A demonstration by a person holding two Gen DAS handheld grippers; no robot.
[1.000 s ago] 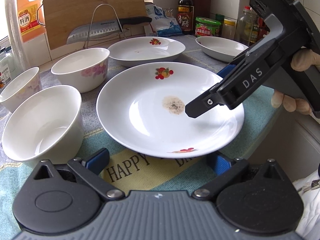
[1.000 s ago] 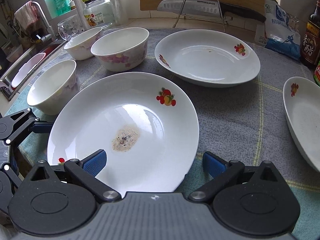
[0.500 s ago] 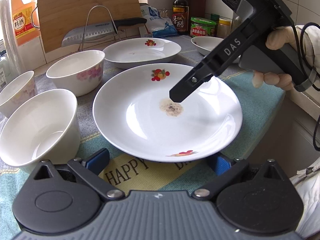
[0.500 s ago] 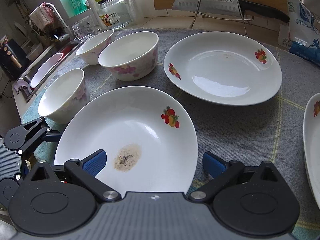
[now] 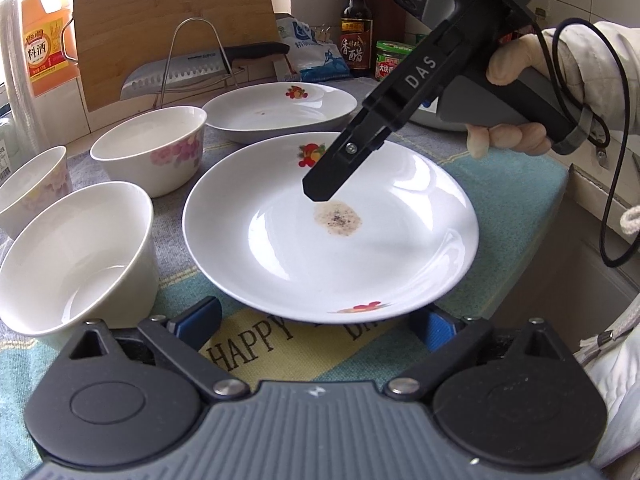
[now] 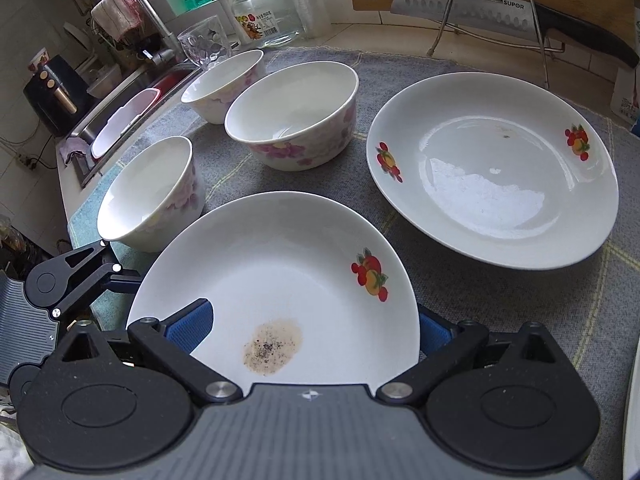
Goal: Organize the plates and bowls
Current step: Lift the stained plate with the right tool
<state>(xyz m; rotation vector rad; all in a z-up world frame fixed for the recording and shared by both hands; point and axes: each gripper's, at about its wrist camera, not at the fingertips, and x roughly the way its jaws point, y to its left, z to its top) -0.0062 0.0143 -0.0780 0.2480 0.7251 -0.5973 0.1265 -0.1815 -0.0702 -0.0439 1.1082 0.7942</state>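
A white plate (image 5: 280, 264) with a brown stain in its middle lies on the cloth nearest me. My left gripper (image 5: 316, 324) is at its near rim, fingers (image 5: 198, 318) spread on both sides. The jaws are closing, the pads clear of the plate. My right gripper (image 6: 314, 328) hangs open over the same plate (image 6: 280, 272), one finger above the dish and the other outside its right rim. In the left wrist view its tip (image 5: 316, 194) hovers just above the stain. A second plate (image 6: 492, 168) lies behind, and three flowered bowls (image 6: 148, 196) (image 6: 292, 120) (image 6: 220, 80) stand to the left.
A knife (image 5: 180, 76) on a wire rack and a wooden cutting board (image 5: 172, 20) stand at the back with bottles (image 5: 356, 36) and jars. A sink (image 6: 120, 120) and a glass (image 6: 204, 44) lie beyond the bowls. The counter edge (image 5: 560, 208) drops off right of the stained plate.
My right gripper has swung from the plate's right rim in toward its middle, near the stain. My left gripper has stayed put, its fingers drawn in a little.
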